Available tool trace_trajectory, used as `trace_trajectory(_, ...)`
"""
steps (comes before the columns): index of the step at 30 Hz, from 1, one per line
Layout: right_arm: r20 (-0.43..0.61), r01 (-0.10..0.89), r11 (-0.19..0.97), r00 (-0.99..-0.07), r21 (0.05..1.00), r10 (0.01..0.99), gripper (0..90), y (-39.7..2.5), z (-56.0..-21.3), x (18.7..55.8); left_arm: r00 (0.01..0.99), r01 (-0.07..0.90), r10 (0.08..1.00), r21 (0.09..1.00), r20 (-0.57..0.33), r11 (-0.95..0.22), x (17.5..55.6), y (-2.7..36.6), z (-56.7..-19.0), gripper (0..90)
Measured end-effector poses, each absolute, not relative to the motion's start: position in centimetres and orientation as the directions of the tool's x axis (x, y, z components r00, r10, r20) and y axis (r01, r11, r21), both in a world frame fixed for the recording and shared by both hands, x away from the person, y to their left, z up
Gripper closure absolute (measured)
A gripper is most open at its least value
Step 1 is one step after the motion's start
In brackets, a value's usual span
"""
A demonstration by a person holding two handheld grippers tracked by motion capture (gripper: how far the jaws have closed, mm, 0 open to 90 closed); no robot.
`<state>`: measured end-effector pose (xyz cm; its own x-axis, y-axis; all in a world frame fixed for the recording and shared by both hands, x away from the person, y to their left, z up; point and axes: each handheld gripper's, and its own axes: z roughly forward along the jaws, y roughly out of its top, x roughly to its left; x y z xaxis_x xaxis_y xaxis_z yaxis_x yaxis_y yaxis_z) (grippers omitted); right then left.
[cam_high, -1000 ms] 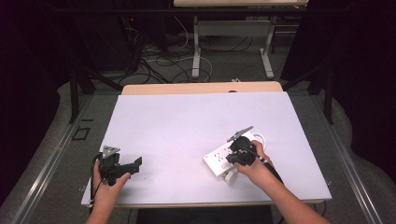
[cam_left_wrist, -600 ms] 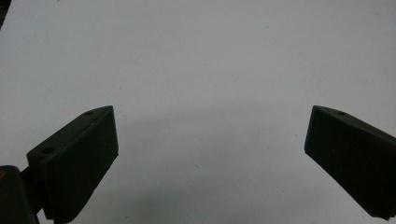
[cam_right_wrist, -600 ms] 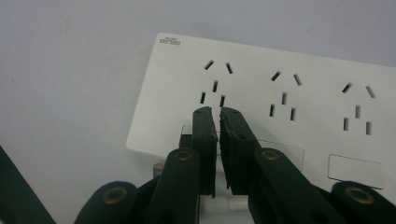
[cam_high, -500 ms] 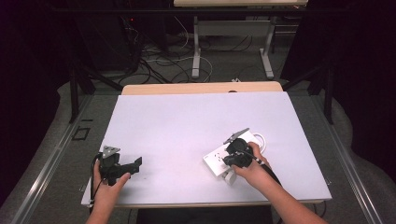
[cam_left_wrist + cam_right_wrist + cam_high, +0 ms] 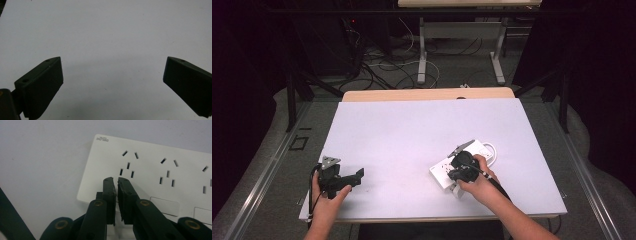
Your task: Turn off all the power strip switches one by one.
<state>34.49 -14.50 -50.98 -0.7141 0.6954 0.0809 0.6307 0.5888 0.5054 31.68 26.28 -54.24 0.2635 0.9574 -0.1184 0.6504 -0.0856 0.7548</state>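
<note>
On the right near part of the desk (image 5: 412, 130), flat with the sockets facing up: a white power strip (image 5: 439, 176), turned at an angle to the desk edge, its white cord (image 5: 492, 149) curled at the far end. In the right gripper view, the strip (image 5: 150, 165) with several groups of dark slots, and flat rectangular buttons (image 5: 165, 206) along the near side.

Directly above the near end of the strip: the right gripper (image 5: 455, 175), held in the right hand (image 5: 477, 182). Jaws almost fully together, only a thin slit between them, and nothing seen inside that slit. Tips (image 5: 116, 181) pointing just in front of the first group of slots (image 5: 128, 165), very close to the white surface; touching or not, impossible to tell.

Well apart, at the left near corner of the desk: the left gripper (image 5: 357, 175), jaws wide apart (image 5: 112, 75), over bare desk and holding nothing.

Probably the step of approaching the strip with the closed tips, to press or to push it. For the next move: a small and slow descent, keeping the tips off the slots, and perhaps bringing the left gripper over to steady the strip against sliding.
</note>
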Motion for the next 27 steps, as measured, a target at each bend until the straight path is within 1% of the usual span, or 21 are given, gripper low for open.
trace_trajectory(7,0.077,0.635,0.595,-0.713,0.493,0.697,85.2,-14.10,-51.14,34.33,0.264,0.650,0.957,0.755,-0.118,-0.086,31.67,26.29,-54.23,2.6)
trace_trajectory(26,0.070,0.632,0.597,-0.713,0.495,0.697,85.5,-14.03,-51.26,34.29,0.262,0.648,0.958,0.757,-0.121,-0.081,31.65,26.25,-54.24,2.6)
trace_trajectory(27,0.060,0.617,0.605,-0.723,0.504,0.688,87.6,-14.05,-51.35,34.29,0.262,0.646,0.958,0.759,-0.120,-0.082,31.67,26.25,-54.25,2.6)
